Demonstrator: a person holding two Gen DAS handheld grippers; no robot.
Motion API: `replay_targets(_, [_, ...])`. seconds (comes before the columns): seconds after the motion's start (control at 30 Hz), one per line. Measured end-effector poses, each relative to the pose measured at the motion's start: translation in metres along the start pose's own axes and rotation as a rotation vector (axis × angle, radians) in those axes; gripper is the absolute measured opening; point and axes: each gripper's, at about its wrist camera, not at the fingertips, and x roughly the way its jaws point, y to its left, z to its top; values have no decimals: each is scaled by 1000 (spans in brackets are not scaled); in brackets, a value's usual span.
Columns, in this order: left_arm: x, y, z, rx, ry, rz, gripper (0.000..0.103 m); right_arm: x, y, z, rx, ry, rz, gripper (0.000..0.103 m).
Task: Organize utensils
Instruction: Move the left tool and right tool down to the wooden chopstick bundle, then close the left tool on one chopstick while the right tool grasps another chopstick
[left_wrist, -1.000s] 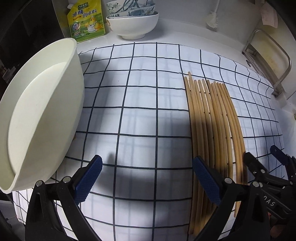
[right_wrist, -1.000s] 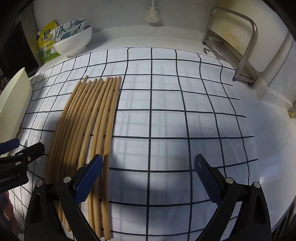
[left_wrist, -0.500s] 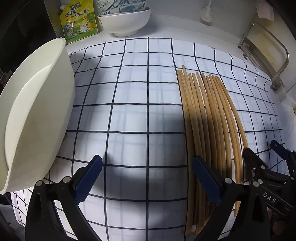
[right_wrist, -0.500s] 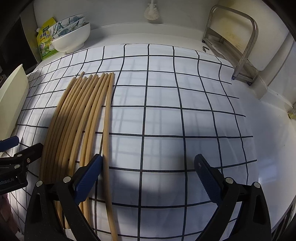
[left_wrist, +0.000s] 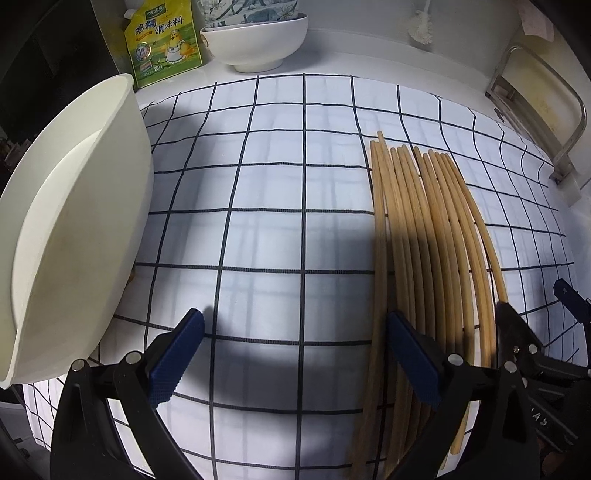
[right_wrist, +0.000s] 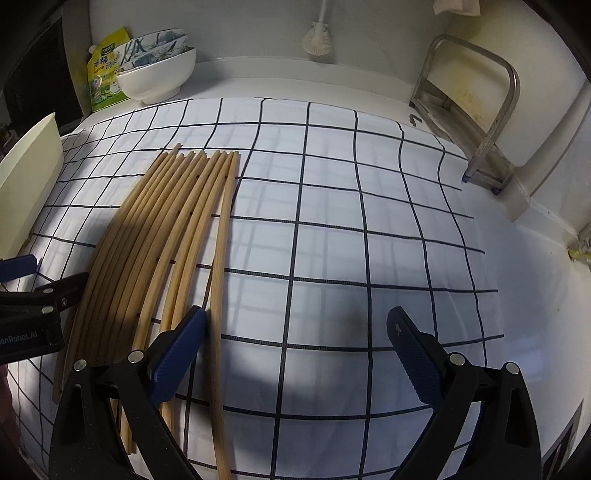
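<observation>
both feeds reach me dim and cool, with light falling from above and behind. it throws a broad soft shadow across the checked cloth (left_wrist: 266, 229) just ahead of the left hand-held gripper (left_wrist: 295, 354), and a similar dark patch on the cloth in front of the right hand-held gripper (right_wrist: 295, 350). the chopsticks (left_wrist: 417, 258) are half shaded, darker on their left side in my left view. pale streaky reflections mottle the lit squares. fisheye distortion bows the grid lines and bends the chopsticks into arcs, and the corners vignette to black. the white bowl (right_wrist: 155, 79) at the back stays bright without glare. focus looks even, slightly soft toward the rims.
</observation>
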Motion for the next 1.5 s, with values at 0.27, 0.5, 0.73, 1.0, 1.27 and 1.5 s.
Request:
replay_targets(0.27, [-6, -14, 1, 44, -37, -23, 63, -5, 14, 1, -66, -25, 64, 57])
replay_targets(0.5, [-9, -28, 3, 89, -29, -53, 27, -6, 25, 4, -91, -7, 157, 13])
replay_targets(0.73, [-10, -19, 3, 71, 13, -111, 8, -5, 13, 6, -13, 18, 215, 6])
replay_targets(1.0, [-29, -13, 6, 69, 7, -147, 8, -21, 6, 10, 71, 16, 238, 6])
replay_targets(1.27, [-81, 16, 16, 47, -63, -181, 8, -68, 27, 43, 93, -62, 282, 6])
replay_targets(1.5, [-135, 93, 32, -39, -176, -141, 8, -100, 100, 80, 17, -120, 398, 6])
